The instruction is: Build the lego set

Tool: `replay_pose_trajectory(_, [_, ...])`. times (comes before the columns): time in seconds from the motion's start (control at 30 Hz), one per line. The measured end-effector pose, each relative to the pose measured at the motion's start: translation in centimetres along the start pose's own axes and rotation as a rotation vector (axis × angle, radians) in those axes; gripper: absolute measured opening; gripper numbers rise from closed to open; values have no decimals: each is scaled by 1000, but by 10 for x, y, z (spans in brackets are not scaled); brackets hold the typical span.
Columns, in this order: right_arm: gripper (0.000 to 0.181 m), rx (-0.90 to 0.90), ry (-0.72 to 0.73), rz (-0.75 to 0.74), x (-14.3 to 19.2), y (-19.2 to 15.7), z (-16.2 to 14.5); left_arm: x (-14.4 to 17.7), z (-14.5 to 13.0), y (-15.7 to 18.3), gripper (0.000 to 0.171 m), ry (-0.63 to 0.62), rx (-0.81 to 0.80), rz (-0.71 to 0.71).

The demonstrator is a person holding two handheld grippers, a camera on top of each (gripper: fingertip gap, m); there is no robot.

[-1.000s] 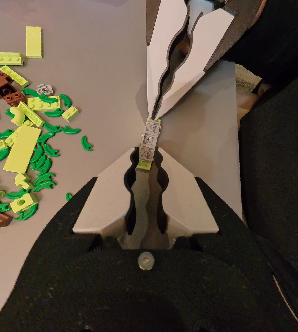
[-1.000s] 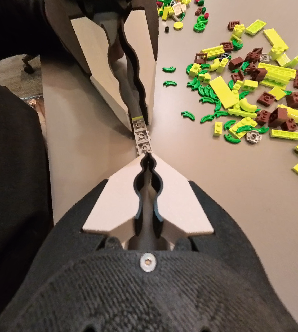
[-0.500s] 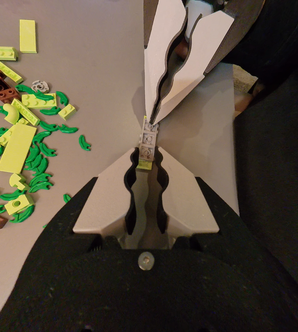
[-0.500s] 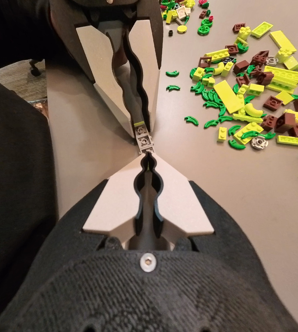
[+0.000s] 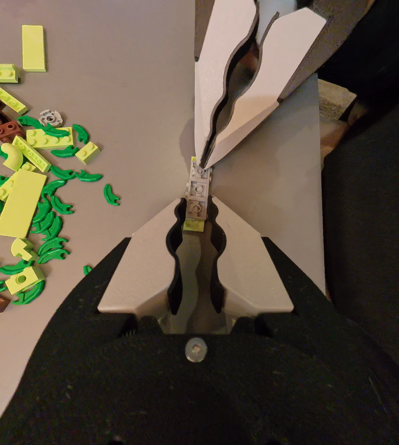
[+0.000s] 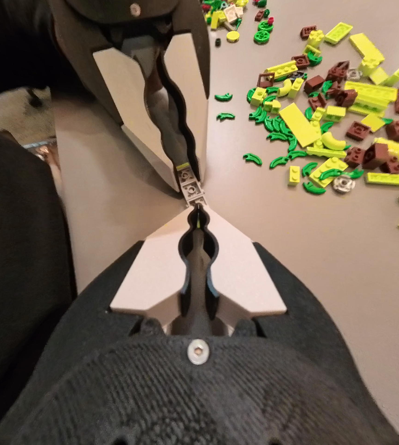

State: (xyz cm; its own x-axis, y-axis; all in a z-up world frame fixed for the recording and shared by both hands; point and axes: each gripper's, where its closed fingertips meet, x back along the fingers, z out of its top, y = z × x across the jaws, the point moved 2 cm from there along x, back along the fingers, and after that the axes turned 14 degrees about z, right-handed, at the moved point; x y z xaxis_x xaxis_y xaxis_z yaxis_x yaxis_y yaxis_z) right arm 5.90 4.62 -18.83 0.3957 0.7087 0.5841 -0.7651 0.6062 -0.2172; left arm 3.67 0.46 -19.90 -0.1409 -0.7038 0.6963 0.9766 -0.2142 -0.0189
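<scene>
A short grey lego strip (image 5: 197, 190) spans the gap between two hand-held grippers above the grey table (image 5: 126, 79), its long axis running from 6 to 12 o'clock in the left wrist view, tilted slightly toward 1 o'clock. The strip shows three square grey sections in a row, each with a round socket at its centre, backed by a lime-green piece (image 5: 193, 225) that peeks out at the near end. The left hand-held gripper (image 5: 195, 212) is closed on the strip's near end, fingertips pressed against its sides. The right hand-held gripper (image 6: 198, 209), narrowed almost to nothing, pinches the far end, a thin lime-green edge visible in the slit between its tips. At 9 o'clock in the left wrist view, well apart from the strip, loose lime-green, brown and green pieces (image 5: 25, 183) lie scattered on the table.
</scene>
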Motion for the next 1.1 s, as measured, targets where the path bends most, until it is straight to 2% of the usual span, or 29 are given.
replay_pose_trajectory(0.07, [19, -55, 44, 49, 3, -2, 2, 0, 0, 0, 19, 5, -12, 9])
replay_pose_trajectory(0.17, [29, -65, 86, 11, 8, 5, 5, 2, 0, 4, 18, 23, -60, 28])
replay_pose_trajectory(0.23, [37, -85, 65, 10, 5, 7, 2, 5, 2, 6, 18, 57, -109, 53])
replay_pose_trajectory(0.43, [40, -206, 142, 144, 6, 0, 8, 15, 13, 3, 17, 210, -319, 242])
replay_pose_trajectory(0.53, [42, -262, 186, 228, 7, -5, 11, 21, 21, 5, 17, 282, -385, 300])
replay_pose_trajectory(0.63, [36, -290, 252, 297, 11, -9, 18, 26, 27, 9, 17, 327, -424, 315])
replay_pose_trajectory(0.7, [28, -297, 306, 343, 14, -12, 24, 28, 30, 12, 17, 350, -423, 318])
replay_pose_trajectory(0.77, [12, -288, 331, 360, 16, -14, 28, 29, 33, 11, 17, 370, -418, 332])
replay_pose_trajectory(0.83, [10, -264, 346, 344, 18, -14, 30, 30, 36, 10, 18, 386, -400, 339])
replay_pose_trajectory(0.93, [9, -200, 373, 318, 22, -15, 34, 34, 41, 4, 36, 425, -321, 324])
replay_pose_trajectory(1.0, [9, -147, 395, 298, 25, -16, 38, 40, 45, 1, 44, 459, -216, 253])
replay_pose_trajectory(1.1, [9, -62, 426, 268, 30, -19, 43, 49, 51, 3, 45, 507, -16, 57])
